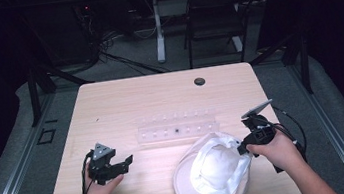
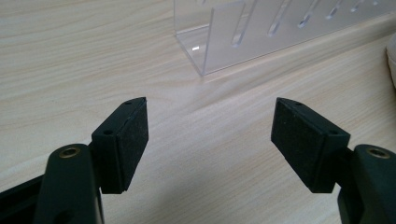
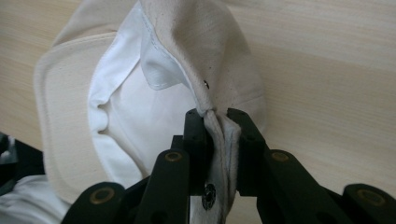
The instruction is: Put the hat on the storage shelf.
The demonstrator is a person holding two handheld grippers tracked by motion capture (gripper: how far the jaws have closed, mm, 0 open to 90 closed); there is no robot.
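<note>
The cap (image 3: 154,93) is pinched by its thin rim in the right gripper (image 3: 219,140), so slipping is risked; the left gripper (image 2: 210,140), at nine o'clock, is held wide.

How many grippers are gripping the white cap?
1. The right gripper is shut on the white cap at its rim, at the table's near right. The left gripper is open above bare table, at the left.

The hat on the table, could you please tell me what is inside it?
The hat lies upturned, showing only its white lining. The right gripper pinches its edge. What lies beneath it on the table is covered.
</note>
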